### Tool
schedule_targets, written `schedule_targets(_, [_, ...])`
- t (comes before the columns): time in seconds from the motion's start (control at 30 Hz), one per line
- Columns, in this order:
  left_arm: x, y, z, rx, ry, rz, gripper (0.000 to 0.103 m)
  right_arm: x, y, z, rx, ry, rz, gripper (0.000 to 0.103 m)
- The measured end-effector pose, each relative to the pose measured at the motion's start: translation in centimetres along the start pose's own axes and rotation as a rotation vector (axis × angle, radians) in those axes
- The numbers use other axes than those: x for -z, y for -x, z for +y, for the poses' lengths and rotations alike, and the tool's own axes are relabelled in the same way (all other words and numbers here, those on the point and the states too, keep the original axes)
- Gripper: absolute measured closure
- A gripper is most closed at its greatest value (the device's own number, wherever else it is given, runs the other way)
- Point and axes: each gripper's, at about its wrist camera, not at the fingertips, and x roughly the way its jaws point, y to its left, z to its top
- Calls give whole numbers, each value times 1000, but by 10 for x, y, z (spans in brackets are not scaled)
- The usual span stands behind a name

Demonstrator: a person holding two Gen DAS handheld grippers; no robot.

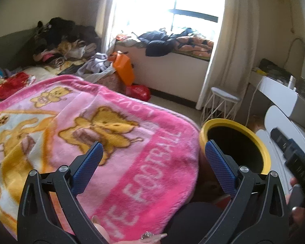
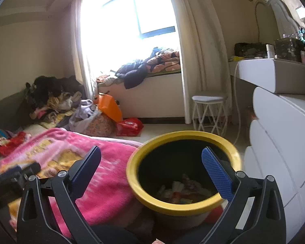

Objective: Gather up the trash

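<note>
A yellow-rimmed trash bin [image 2: 132, 185] stands on the floor between the bed and a white dresser; crumpled trash [image 2: 183, 191] lies at its bottom. It also shows in the left wrist view [image 1: 262, 148], its inside dark. My right gripper [image 2: 151, 156] is open and empty, over the bin's near-left rim. My left gripper [image 1: 153, 149] is open and empty, above the pink cartoon blanket [image 1: 111, 142] at the bed's corner, left of the bin. The left gripper's body shows blurred at the right view's left edge [image 2: 12, 174].
The white dresser [image 2: 278, 142] stands close on the right. A white stool [image 2: 209, 109] stands by the curtain. Clothes pile on the bed [image 2: 57, 101] and window seat [image 2: 148, 65]. An orange bag [image 2: 109, 105] and a red bag [image 2: 130, 126] sit on the floor.
</note>
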Motion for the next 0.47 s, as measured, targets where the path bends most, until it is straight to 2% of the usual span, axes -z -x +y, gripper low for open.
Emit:
schedule_targets(0.1, [-4,6,34,-33,55,21,11,-12,-3,32,-74,25,-11,6])
schedule_targets(0.17, [-4,13,80,-97,135,56,11,-19,-6,68,-174,61,-10,6])
schedule_targets(0.2, [-3,17,103,-148,175,66,11,-23,-9,94,-246,88,-3,6])
schedule_targets(0.23, [1,25,141,-255,226,69,11,-24,-13,114,-299,110,13,6])
schedule_targets(0.27, [4,31,165,-325,251,71,11,-25,-22,154,-405,148,69,6])
schedule_targets(0.3, [11,38,203,-441,291,87,11,-22,-30,180,-480,165,119,6])
schedule_targets(0.33, [15,42,224,-511,318,102,11,-18,-37,205,-539,186,171,6])
schedule_targets(0.4, [35,51,293,-680,415,169,11,6,-54,277,-671,274,335,6])
schedule_targets(0.47, [53,57,339,-782,499,197,11,45,-68,340,-734,371,495,6])
